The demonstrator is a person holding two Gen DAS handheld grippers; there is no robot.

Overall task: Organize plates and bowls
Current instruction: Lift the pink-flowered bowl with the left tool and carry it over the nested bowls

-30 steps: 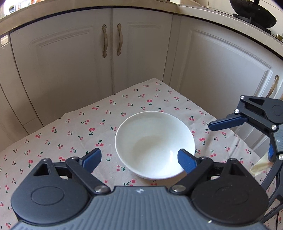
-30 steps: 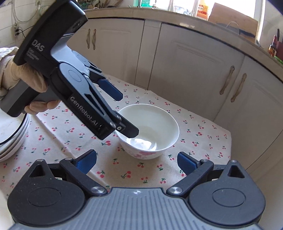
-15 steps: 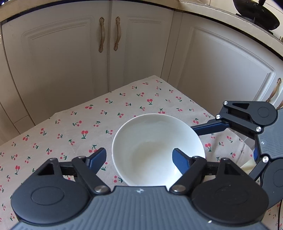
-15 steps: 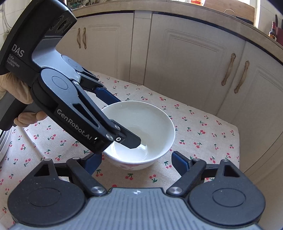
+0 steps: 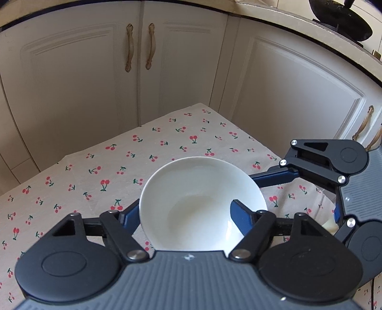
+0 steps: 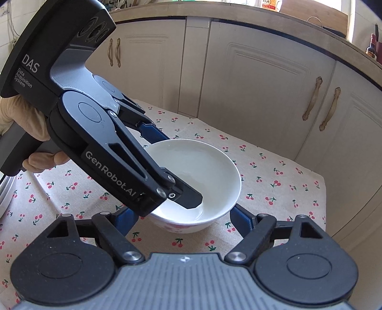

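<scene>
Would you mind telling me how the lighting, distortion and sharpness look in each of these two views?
Left wrist view: even daylight, a soft sheen inside the bowl, cabinet doors bowed by the fisheye, all sharp. Right wrist view: bright glare along the countertop, the same curved edges, the left gripper looming large but crisp.

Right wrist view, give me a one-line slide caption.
Both grippers closing around a white bowl on the cherry-print tablecloth, left gripper straddling its rim.
</scene>
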